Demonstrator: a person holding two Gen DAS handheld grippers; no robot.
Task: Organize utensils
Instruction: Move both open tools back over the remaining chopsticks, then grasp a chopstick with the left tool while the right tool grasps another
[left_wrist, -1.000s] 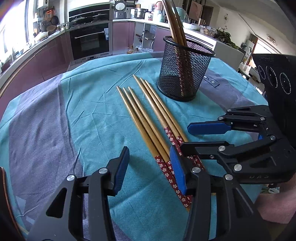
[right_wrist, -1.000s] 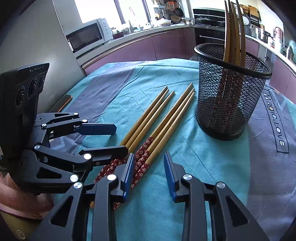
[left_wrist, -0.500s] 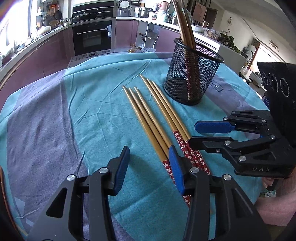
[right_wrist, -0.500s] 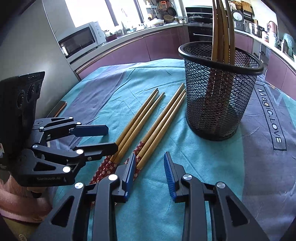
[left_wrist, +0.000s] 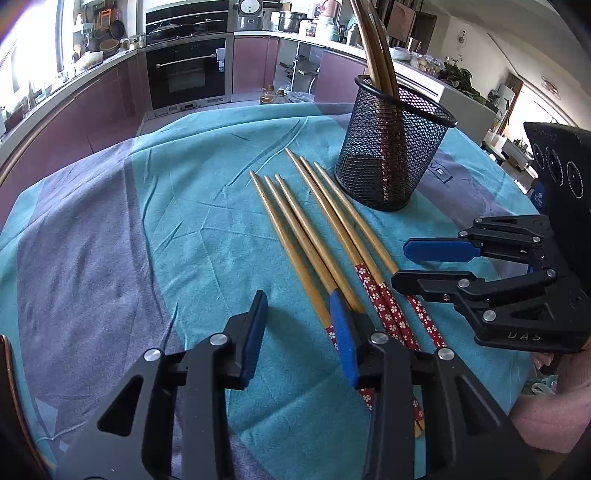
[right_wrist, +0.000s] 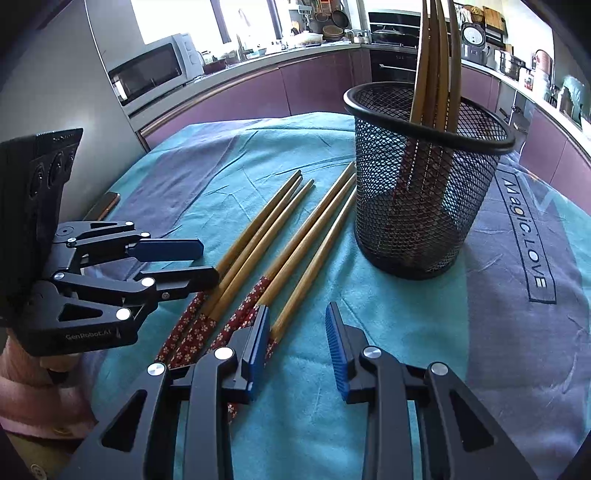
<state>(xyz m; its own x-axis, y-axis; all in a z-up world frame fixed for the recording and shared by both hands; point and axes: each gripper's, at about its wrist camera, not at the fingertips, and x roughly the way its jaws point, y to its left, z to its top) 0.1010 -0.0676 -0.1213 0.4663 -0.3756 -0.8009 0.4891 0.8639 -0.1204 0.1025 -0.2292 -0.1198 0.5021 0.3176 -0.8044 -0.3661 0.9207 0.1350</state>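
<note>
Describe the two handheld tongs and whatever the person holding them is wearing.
Both tongs are black metal linkages with silver rivets and flat blue pads. The left tongs carry white "GenRobot.AI" lettering on the frame. The right tongs show "DAS" on theirs. Each has a black box behind it with round lenses. Pink sleeves cover the wrists.

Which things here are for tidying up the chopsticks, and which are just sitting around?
For the job:
- six loose chopsticks lying on the cloth
- black mesh holder, with chopsticks already standing in it
- left gripper, closing, nothing between its jaws
- right gripper, open and empty

Just sitting around:
- tablecloth
- microwave
- oven
- rice cooker
</note>
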